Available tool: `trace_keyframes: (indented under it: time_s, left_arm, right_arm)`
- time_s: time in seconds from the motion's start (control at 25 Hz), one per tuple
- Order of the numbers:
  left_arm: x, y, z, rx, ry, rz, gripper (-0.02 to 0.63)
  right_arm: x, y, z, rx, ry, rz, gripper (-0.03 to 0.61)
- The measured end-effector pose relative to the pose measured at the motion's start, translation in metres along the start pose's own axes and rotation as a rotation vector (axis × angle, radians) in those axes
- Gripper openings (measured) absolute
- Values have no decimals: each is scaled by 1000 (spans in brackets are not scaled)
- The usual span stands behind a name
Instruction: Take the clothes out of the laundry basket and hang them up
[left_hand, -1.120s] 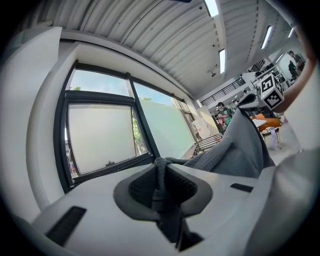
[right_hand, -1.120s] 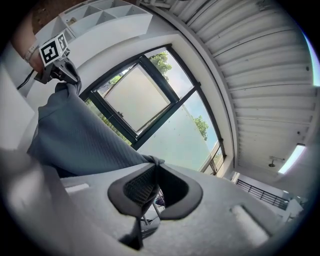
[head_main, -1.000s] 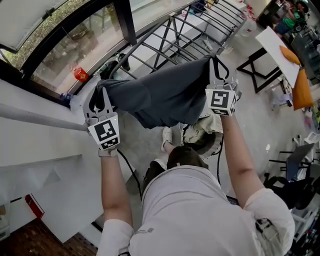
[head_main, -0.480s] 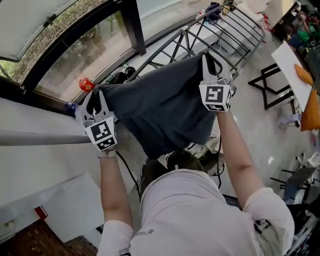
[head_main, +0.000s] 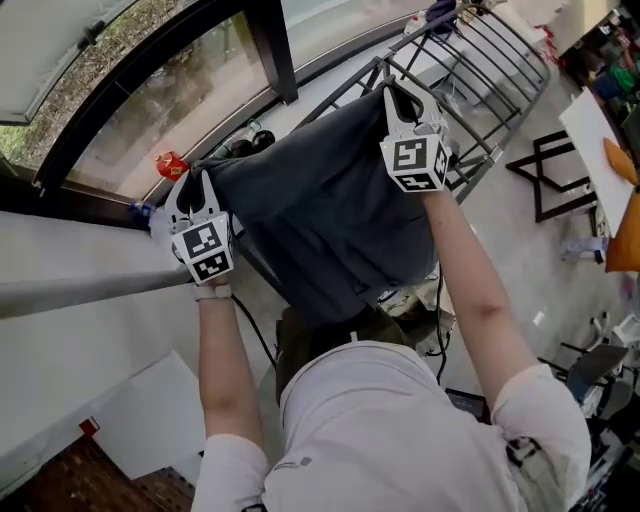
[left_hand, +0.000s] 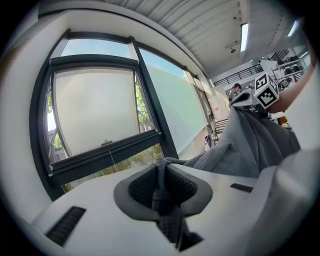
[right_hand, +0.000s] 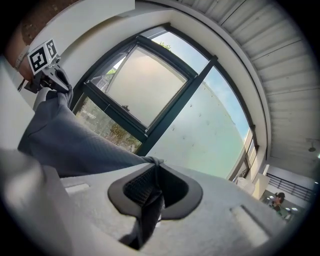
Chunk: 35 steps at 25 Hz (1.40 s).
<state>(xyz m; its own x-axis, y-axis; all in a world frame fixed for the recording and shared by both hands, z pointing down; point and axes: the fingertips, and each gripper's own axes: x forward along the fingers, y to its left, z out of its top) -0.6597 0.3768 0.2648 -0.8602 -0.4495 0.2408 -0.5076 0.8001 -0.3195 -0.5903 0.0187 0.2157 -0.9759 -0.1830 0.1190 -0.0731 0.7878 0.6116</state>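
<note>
Between left gripper (head_main: 196, 180), at its left corner, and right gripper (head_main: 402, 95), at its right corner: garment (head_main: 320, 215), hanging down in front of the near end of the drying rack (head_main: 500, 75). Behind and left of the rack: window (head_main: 150, 90). Right of the rack, apart: table (head_main: 598, 125).

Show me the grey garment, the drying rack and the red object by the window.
grey garment (head_main: 320, 215), head view, middle of the stretched cloth.
drying rack (head_main: 480, 50), head view, its parallel rails.
red object (head_main: 170, 165), head view, its middle.
</note>
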Motion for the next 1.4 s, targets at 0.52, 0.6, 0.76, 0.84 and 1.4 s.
trace_keyframes:
  time_s: [0.52, 0.6, 0.76, 0.84, 1.4]
  left_arm:
    - [84, -25, -92, -35, 174, -140, 52]
    - [91, -28, -106, -45, 201, -151, 54]
    - [99, -30, -129, -81, 242, -162, 57]
    - [101, -33, -138, -103, 257, -175, 61]
    - [82, -38, -157, -136, 300, -202, 190]
  right_arm:
    - [71, 69, -82, -45, 248, 149, 28]
    - [76, 78, -94, -46, 279, 168, 28]
    - [81, 92, -114, -47, 327, 193, 28]
    - [82, 102, -124, -40, 360, 223, 28]
    - [60, 132, -137, 96, 410, 354, 245]
